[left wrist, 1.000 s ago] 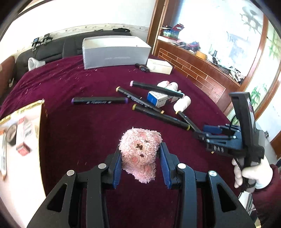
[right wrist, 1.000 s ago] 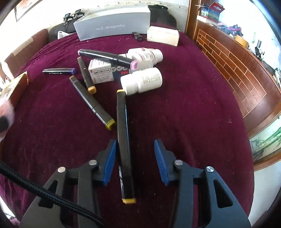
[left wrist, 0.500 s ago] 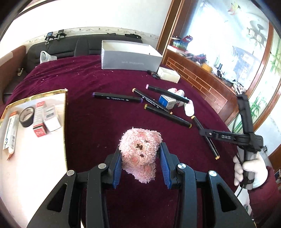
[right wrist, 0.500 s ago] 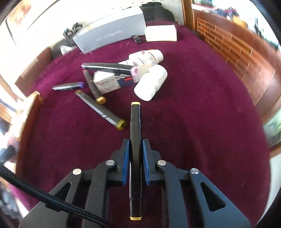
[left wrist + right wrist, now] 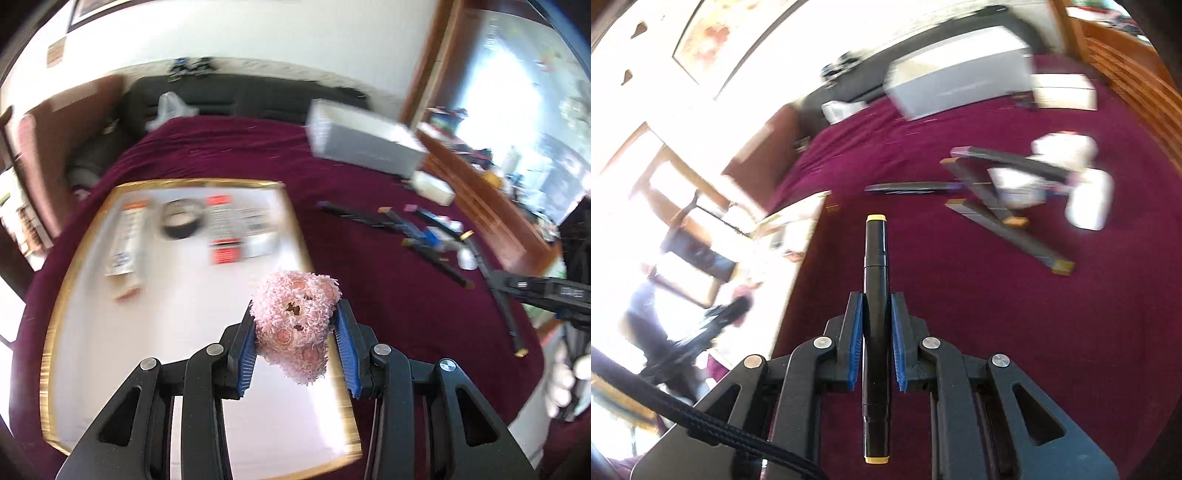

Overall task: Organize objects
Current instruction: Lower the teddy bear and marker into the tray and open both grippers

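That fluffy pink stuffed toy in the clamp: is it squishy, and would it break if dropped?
The fluffy pink stuffed toy looks soft: its shaggy pile bulges past the left gripper's blue fingers, so it probably squashes. It seems light and unlikely to break. Landing on the white gold-rimmed tray, it shouldn't roll far.

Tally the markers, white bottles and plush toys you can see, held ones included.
Markers: 5, one in the right tool, four on the cloth ()
Bottles: 2 ()
Plush toy: 1, in the left tool
Total: 8
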The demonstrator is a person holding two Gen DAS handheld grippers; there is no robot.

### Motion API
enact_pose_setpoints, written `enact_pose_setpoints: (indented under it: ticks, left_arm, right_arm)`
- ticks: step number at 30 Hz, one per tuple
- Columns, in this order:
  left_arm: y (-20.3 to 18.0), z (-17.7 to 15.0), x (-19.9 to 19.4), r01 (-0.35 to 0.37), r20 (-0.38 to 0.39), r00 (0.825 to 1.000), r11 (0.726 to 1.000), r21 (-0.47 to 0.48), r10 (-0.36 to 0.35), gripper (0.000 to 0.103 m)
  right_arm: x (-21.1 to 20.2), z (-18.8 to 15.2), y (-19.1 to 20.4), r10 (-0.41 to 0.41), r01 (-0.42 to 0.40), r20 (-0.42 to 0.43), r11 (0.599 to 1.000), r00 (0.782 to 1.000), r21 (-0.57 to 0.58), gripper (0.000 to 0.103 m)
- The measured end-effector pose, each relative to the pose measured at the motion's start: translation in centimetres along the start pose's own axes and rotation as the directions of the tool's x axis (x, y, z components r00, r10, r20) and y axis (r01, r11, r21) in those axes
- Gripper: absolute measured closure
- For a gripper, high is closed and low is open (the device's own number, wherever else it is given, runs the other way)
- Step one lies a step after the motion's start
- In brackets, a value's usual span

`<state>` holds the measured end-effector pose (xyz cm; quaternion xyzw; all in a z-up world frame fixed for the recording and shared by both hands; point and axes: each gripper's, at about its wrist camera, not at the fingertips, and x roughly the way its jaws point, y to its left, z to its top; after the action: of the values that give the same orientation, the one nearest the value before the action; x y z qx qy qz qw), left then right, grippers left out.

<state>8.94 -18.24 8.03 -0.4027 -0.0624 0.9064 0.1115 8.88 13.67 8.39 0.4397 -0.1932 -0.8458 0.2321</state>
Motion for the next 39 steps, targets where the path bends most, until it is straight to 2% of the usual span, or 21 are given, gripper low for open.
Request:
enact_pose_setpoints:
  ticks: [5, 9, 15, 20, 25, 28, 33, 39]
  left_arm:
    - [4.1, 0.2, 0.9, -0.112, -0.041, 0.993, 0.994, -0.015, 0.111, 0.069]
    - [6.3, -0.1, 2.1, -0.130, -0.072, 0.989, 0.991, -0.033, 0.127, 0.069]
    - [8.3, 1.2, 4.0, -0.137, -0.107, 0.986, 0.989, -0.047, 0.131, 0.069]
    - [8.5, 2.1, 5.9, -0.136, -0.161, 0.979, 0.990, -0.039, 0.128, 0.069]
    - [8.1, 2.5, 7.4, -0.143, -0.219, 0.966, 0.990, -0.018, 0.135, 0.069]
    - [8.3, 2.5, 7.4, -0.149, -0.220, 0.966, 0.988, -0.030, 0.139, 0.067]
    - [8.5, 2.5, 7.6, -0.150, -0.231, 0.963, 0.988, -0.043, 0.136, 0.064]
    - [8.6, 2.6, 7.4, -0.138, -0.232, 0.965, 0.989, -0.048, 0.123, 0.060]
  right_arm:
    - [5.5, 1.0, 5.9, 0.099, -0.104, -0.101, 0.993, 0.990, -0.048, 0.090]
    - [10.6, 1.3, 9.5, 0.114, -0.128, -0.182, 0.990, 0.977, -0.067, 0.089]
    - [16.7, 1.8, 12.5, 0.051, -0.075, -0.240, 0.993, 0.969, -0.091, 0.090]
    - [20.4, 2.0, 13.7, -0.058, 0.024, -0.258, 0.991, 0.964, -0.133, 0.090]
    - [22.2, 1.7, 14.6, -0.156, 0.105, -0.273, 0.976, 0.949, -0.193, 0.090]
    - [22.6, 1.7, 15.0, -0.193, 0.138, -0.257, 0.966, 0.947, -0.219, 0.090]
    - [22.8, 1.6, 14.7, -0.209, 0.152, -0.257, 0.963, 0.944, -0.223, 0.090]
    - [21.8, 1.8, 14.5, -0.177, 0.130, -0.229, 0.970, 0.957, -0.207, 0.088]
